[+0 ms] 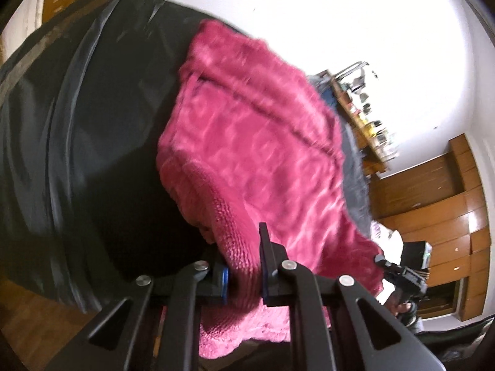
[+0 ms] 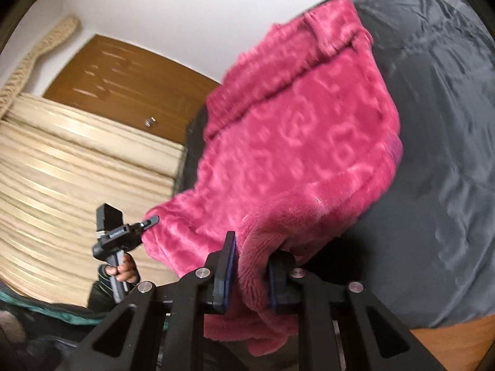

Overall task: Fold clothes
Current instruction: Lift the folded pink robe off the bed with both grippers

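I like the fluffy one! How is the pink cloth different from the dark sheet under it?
The pink cloth is fuzzy, with a raised swirly pattern; the dark sheet is smooth, thin and wrinkled. The pink cloth is smaller and lies on top; the dark sheet spreads out far wider beneath it. The pink cloth's near edge is pinched by the left gripper and right gripper; nothing grips the dark sheet. Both are soft fabric.

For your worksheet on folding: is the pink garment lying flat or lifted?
Lifted: both grippers, left and right, pinch the garment's near edge; its far part rests on the sheet.
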Action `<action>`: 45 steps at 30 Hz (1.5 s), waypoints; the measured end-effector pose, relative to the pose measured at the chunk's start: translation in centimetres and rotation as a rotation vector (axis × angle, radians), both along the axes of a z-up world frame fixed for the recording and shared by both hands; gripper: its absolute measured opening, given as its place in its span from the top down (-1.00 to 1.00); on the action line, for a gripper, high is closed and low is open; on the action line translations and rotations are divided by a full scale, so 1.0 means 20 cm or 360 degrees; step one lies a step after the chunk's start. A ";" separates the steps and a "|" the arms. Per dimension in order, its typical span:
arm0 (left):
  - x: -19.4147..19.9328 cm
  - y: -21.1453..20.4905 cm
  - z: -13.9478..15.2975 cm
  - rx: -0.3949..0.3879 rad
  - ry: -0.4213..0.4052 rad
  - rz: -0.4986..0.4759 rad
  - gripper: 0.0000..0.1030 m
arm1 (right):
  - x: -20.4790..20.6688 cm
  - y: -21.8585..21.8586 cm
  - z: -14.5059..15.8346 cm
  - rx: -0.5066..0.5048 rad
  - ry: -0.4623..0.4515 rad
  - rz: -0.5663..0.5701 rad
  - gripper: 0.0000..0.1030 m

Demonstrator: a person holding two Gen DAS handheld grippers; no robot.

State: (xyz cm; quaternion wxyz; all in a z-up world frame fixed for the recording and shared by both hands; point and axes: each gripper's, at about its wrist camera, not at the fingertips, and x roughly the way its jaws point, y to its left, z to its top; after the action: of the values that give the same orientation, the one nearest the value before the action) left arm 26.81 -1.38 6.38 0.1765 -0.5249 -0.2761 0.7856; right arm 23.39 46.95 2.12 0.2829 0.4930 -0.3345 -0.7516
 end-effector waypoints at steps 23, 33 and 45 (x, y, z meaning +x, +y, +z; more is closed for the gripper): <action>-0.88 0.02 0.39 0.0299 0.0215 0.0080 0.69 | -0.74 0.11 0.32 -0.0243 0.0250 -0.0234 0.64; -1.50 -0.01 0.31 0.0368 0.0161 0.0170 0.69 | -1.24 0.25 0.32 -0.0220 0.0247 -0.0512 0.64; -2.07 0.04 -0.18 0.0343 -0.0156 0.0273 0.69 | -1.71 0.29 0.06 0.0025 0.0046 -0.0699 0.63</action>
State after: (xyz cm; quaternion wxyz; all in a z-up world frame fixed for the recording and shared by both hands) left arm -14.50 -0.53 2.86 0.1503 -0.5151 -0.4109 0.7370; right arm -10.77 52.79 3.30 0.1134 0.3997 -0.4239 -0.8047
